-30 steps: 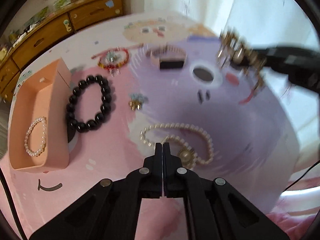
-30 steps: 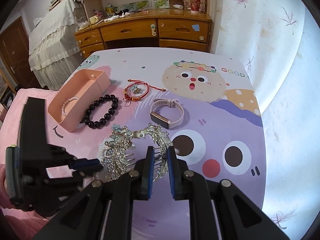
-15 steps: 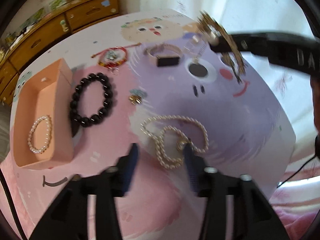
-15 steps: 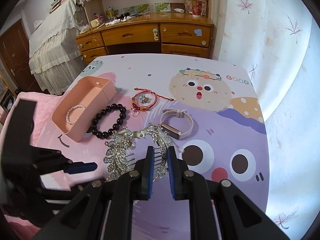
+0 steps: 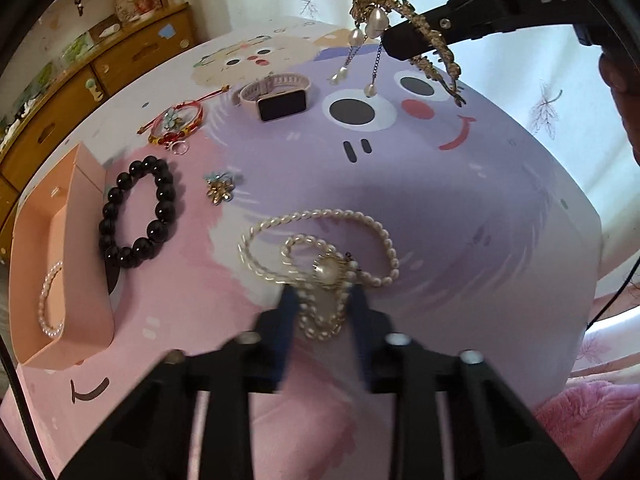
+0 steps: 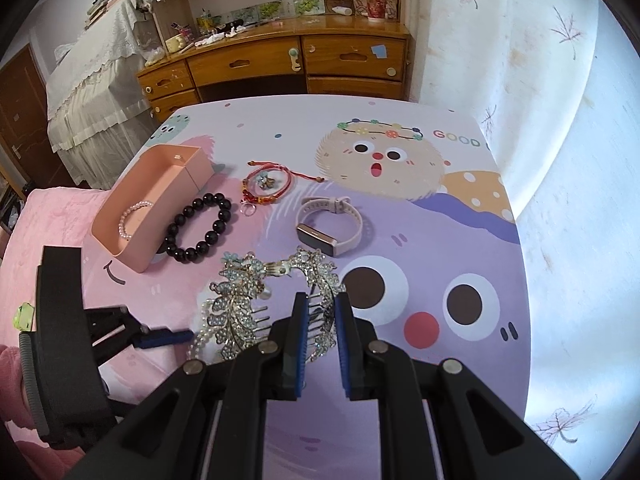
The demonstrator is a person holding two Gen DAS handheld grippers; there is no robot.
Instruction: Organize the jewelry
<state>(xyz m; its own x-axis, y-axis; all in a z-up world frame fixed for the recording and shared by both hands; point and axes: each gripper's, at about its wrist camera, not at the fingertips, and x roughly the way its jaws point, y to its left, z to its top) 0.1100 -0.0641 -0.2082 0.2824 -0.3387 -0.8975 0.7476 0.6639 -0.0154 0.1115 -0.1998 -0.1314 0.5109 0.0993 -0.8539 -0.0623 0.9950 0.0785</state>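
My right gripper (image 6: 321, 304) is shut on a jewelled hair comb (image 6: 240, 300) and holds it up above the table; from the left wrist view the comb (image 5: 404, 16) hangs in the air with pearl drops. My left gripper (image 5: 322, 300) is open, its fingers on either side of the lower loop of a pearl necklace (image 5: 316, 248) lying on the cartoon tablecloth. A pink box (image 5: 60, 256) at the left holds a small pearl bracelet (image 5: 48, 300); the box also shows in the right wrist view (image 6: 152, 204).
On the cloth lie a black bead bracelet (image 5: 138, 212), a small flower brooch (image 5: 220, 190), a red cord bracelet (image 5: 176, 126) and a pink smart band (image 5: 276, 94). A wooden dresser (image 6: 280, 60) stands beyond the table's far edge.
My left gripper has opened and moved forward so its fingers straddle the pearl necklace. The right gripper has lifted the hair comb higher and a little back.
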